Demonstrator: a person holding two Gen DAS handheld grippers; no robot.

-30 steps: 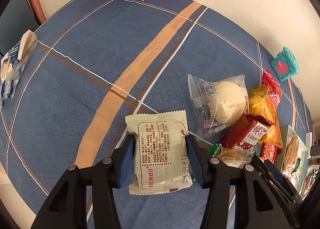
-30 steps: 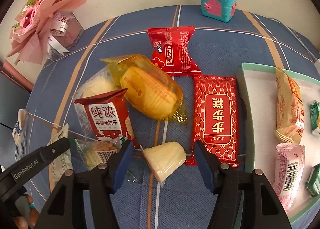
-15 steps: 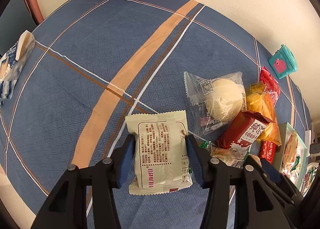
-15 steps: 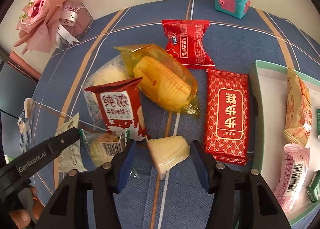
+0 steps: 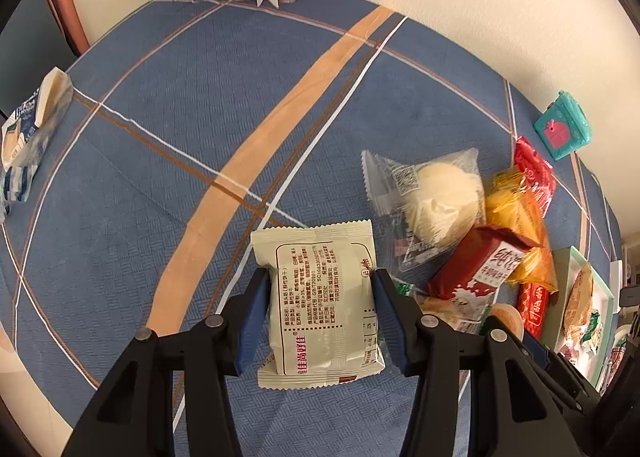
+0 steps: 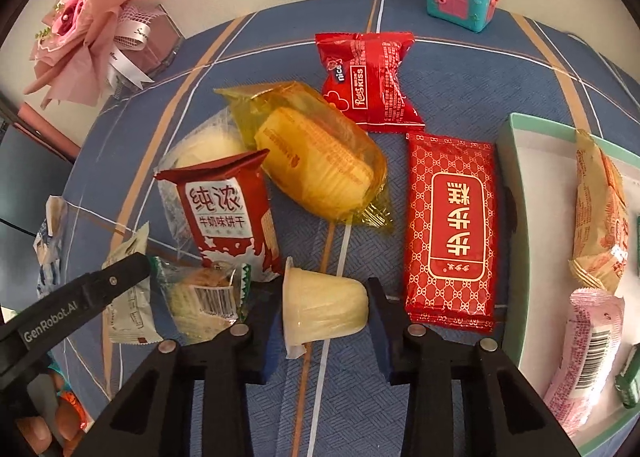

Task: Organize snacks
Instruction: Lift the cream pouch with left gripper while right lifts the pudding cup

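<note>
- The left gripper (image 5: 320,309) is clamped on the cream packet (image 5: 320,301), held above the counter (image 5: 200,117), likely for carrying to the tray (image 6: 516,217).
- The right gripper (image 6: 326,313) has just been closing and now pinches the jelly cup (image 6: 324,309), just left of the tray.
- Only the right view shows the tray's contents and the bouquet (image 6: 92,29).
</note>
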